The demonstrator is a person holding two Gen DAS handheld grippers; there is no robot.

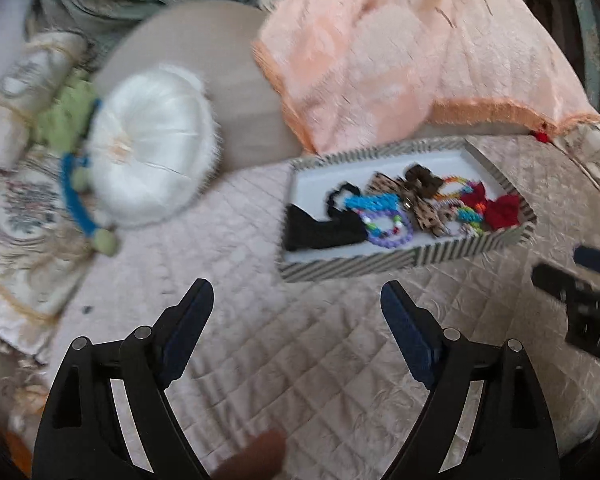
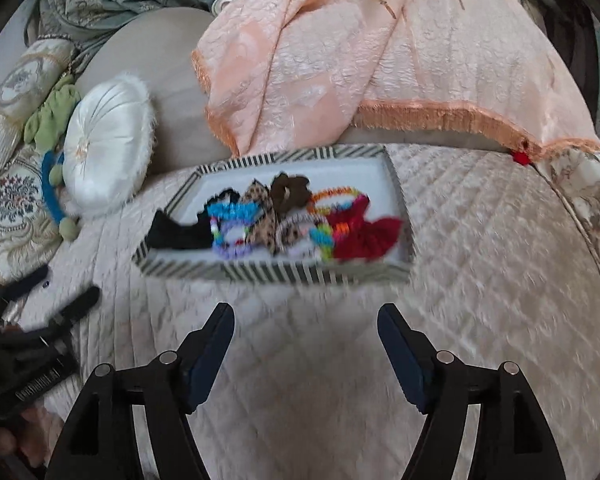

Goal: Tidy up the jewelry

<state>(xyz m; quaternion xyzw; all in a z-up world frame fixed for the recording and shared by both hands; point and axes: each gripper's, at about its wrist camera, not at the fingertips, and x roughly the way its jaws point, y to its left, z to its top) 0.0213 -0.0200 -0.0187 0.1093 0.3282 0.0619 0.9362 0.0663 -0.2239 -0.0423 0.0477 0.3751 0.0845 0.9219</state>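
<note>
A striped-rim tray [image 1: 380, 268] [image 2: 260, 272] with a white floor sits on the quilted bed cover. In it lie a black bow [image 1: 320, 230] [image 2: 176, 234], a blue beaded bracelet [image 1: 370, 202] [image 2: 232, 211], a purple bead bracelet [image 1: 388, 234], a leopard bow [image 2: 262, 226], a brown flower clip [image 2: 288, 190] and a red bow [image 1: 496, 206] [image 2: 370, 234]. My left gripper [image 1: 298, 298] is open and nothing is between its fingers, short of the tray's near left corner. My right gripper [image 2: 306, 322] is open and bare too, just in front of the tray's near rim.
A round white satin cushion [image 1: 152, 152] [image 2: 108, 144] lies left of the tray, with a green and blue soft toy [image 1: 74, 168] beside it. A peach fringed blanket [image 1: 412, 60] [image 2: 380, 52] is draped behind the tray. Patterned pillows [image 1: 24, 208] fill the far left.
</note>
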